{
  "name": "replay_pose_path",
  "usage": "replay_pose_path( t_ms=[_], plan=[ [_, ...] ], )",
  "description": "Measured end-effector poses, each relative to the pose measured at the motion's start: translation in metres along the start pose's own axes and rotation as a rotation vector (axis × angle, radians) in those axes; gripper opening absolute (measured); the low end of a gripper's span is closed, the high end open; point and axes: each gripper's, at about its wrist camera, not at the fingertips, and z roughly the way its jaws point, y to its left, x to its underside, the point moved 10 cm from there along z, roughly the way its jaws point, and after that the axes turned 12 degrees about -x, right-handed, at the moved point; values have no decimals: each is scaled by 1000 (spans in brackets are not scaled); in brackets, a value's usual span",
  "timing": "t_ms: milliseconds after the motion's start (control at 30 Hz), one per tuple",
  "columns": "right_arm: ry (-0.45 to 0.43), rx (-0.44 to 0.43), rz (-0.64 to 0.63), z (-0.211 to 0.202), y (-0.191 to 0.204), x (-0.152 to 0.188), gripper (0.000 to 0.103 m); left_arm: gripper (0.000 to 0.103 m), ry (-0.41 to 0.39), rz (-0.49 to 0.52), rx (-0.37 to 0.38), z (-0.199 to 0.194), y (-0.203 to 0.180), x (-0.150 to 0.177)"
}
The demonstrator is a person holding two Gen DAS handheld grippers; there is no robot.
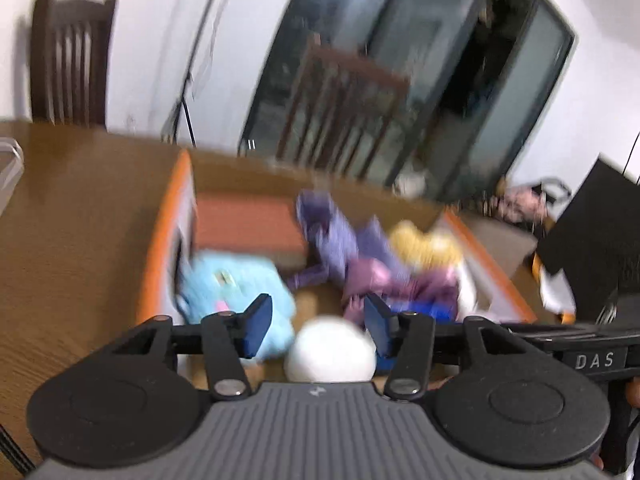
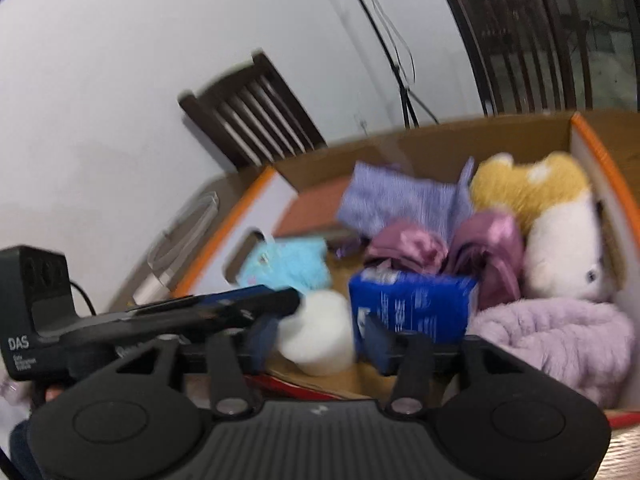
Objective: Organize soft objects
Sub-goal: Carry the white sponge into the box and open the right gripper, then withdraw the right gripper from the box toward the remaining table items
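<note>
Both grippers are over the near edge of the box [image 2: 600, 184], pointing down into it. The white ball [image 1: 332, 348] sits in the gap of the left gripper [image 1: 316, 324]; the right wrist view shows the same ball [image 2: 316, 332] in the gap of the right gripper [image 2: 320, 336]. Jaws on both stand parted. Blur hides the contact lines, but I see daylight between pads and ball on the left, and the ball looks to be resting on the box floor, not hanging, so I read both as released and not grasping. No earlier frame, so I can't say more. Key relation: the ball lies dead ahead of both grippers and just below the fingertips, at the near-centre of the box floor, with the blue plush [image 1: 236, 288] on its left and the blue pack [image 2: 412, 304] on its right. It's round, so there is no long axis to align to and any approach angle works. The left arm looks nearer: its body crosses the right wrist view in front of the ball, so it is closer in and also in the right's way. If the ball is done, the next pick is elsewhere, and the left should clear first. The rest is already in the box: purple cloth [image 2: 396, 200], pink satin [image 2: 492, 248], yellow-white plush [image 2: 552, 216] and lilac fleece [image 2: 560, 340] at the right side.
</note>
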Motion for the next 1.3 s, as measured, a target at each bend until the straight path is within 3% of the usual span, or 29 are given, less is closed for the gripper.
replay_pose_path(
  t_ms=[233,300,500,633,700,833,1067,1200,1300],
  plan=[
    [-115,50,-102,-81,38,-25,61,67,-151,15,-29,-102,8,-21],
    [-141,55,-129,-101,52,-26,67,71,-183,38,-30,-131,5,-19],
    [-165,65,-196,-143,95,-14,70,82,-260,79,-39,-195,-7,-5],
    [-200,25,-214,-163,119,-2,77,83,-291,105,-105,-218,-5,13],
    [-210,3,-228,-168,127,11,81,84,-297,106,-153,-226,0,34],
    [-219,53,-278,-173,134,51,81,90,-297,74,-175,-243,4,90],
    [-228,72,-399,-173,144,155,89,96,-240,13,-217,-263,17,189],
    [-168,75,-363,-160,135,189,89,96,-227,28,-239,-264,27,199],
    [-150,107,-346,-152,126,196,89,96,-245,28,-228,-254,25,185]
  ],
)
